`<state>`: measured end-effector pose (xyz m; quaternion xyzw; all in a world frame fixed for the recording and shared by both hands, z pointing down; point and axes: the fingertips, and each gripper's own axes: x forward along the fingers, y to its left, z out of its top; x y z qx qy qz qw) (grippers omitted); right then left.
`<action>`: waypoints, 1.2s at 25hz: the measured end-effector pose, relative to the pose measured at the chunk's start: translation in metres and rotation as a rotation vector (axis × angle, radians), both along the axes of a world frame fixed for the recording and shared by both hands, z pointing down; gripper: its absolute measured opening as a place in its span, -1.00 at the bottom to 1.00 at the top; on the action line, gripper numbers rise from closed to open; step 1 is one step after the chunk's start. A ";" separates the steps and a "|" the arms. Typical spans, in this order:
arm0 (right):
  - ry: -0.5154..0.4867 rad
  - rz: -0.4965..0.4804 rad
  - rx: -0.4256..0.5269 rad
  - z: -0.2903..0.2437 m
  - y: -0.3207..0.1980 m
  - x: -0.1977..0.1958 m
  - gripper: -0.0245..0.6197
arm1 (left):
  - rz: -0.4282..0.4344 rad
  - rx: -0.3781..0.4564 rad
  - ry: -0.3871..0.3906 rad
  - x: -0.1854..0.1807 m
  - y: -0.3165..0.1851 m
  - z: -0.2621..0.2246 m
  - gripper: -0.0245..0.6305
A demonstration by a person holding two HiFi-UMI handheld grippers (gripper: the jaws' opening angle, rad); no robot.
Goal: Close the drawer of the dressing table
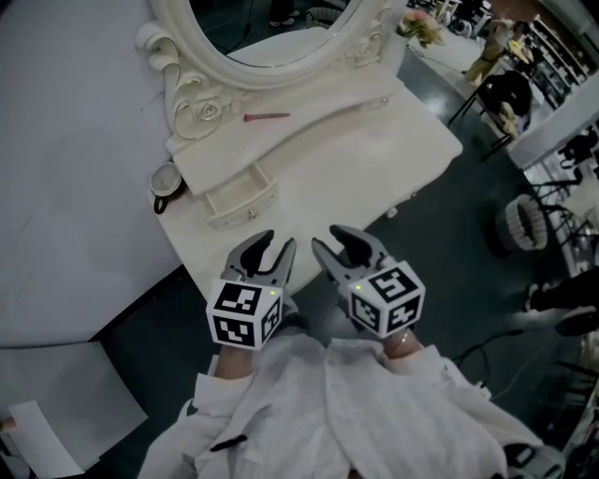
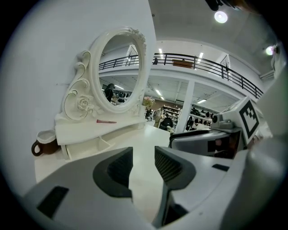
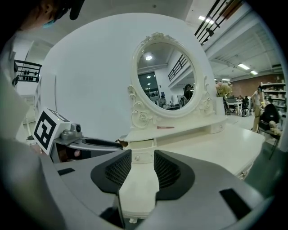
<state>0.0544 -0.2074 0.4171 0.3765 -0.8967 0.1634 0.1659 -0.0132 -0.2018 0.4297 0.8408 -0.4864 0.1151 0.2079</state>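
Observation:
The white dressing table [image 1: 374,159] has an oval mirror [image 1: 271,28] and a small drawer [image 1: 241,199] pulled out under its raised shelf. My left gripper [image 1: 267,253] and right gripper [image 1: 339,245] hover side by side over the table's near edge, short of the drawer, both open and empty. From the left gripper view the drawer [image 2: 85,147] lies ahead to the left of the left gripper [image 2: 143,164]. The right gripper view shows the drawer front [image 3: 143,157] ahead, framed by the open jaws of the right gripper [image 3: 142,168].
A brown mug [image 1: 167,182] stands at the table's left end beside the drawer. A thin red item [image 1: 267,117] lies on the shelf below the mirror. A white wall [image 1: 65,187] runs along the left. Chairs and a basket [image 1: 524,224] stand on the dark floor at right.

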 end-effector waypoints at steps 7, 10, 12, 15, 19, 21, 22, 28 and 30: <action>-0.010 -0.040 -0.007 0.002 -0.038 -0.025 -0.51 | -0.034 -0.016 -0.006 -0.023 -0.032 0.004 -0.53; -0.001 -0.068 -0.012 0.005 -0.050 -0.036 -0.51 | -0.042 -0.016 -0.013 -0.030 -0.041 0.005 -0.53; 0.000 -0.087 -0.019 0.007 -0.057 -0.044 -0.51 | -0.055 -0.017 -0.020 -0.037 -0.045 0.005 -0.53; -0.001 -0.114 -0.028 0.011 -0.065 -0.057 -0.51 | -0.079 -0.026 -0.031 -0.050 -0.050 0.010 -0.53; 0.003 -0.152 -0.039 0.015 -0.072 -0.071 -0.51 | -0.116 -0.041 -0.034 -0.064 -0.054 0.016 -0.53; 0.005 -0.166 -0.046 0.018 -0.073 -0.075 -0.51 | -0.129 -0.049 -0.035 -0.069 -0.055 0.019 -0.52; 0.007 -0.173 -0.050 0.020 -0.074 -0.077 -0.51 | -0.135 -0.053 -0.035 -0.070 -0.055 0.021 -0.52; 0.019 -0.221 -0.067 0.025 -0.074 -0.088 -0.51 | -0.187 -0.075 -0.042 -0.082 -0.047 0.027 -0.52; 0.019 -0.240 -0.069 0.027 -0.074 -0.092 -0.51 | -0.205 -0.082 -0.039 -0.087 -0.044 0.030 -0.52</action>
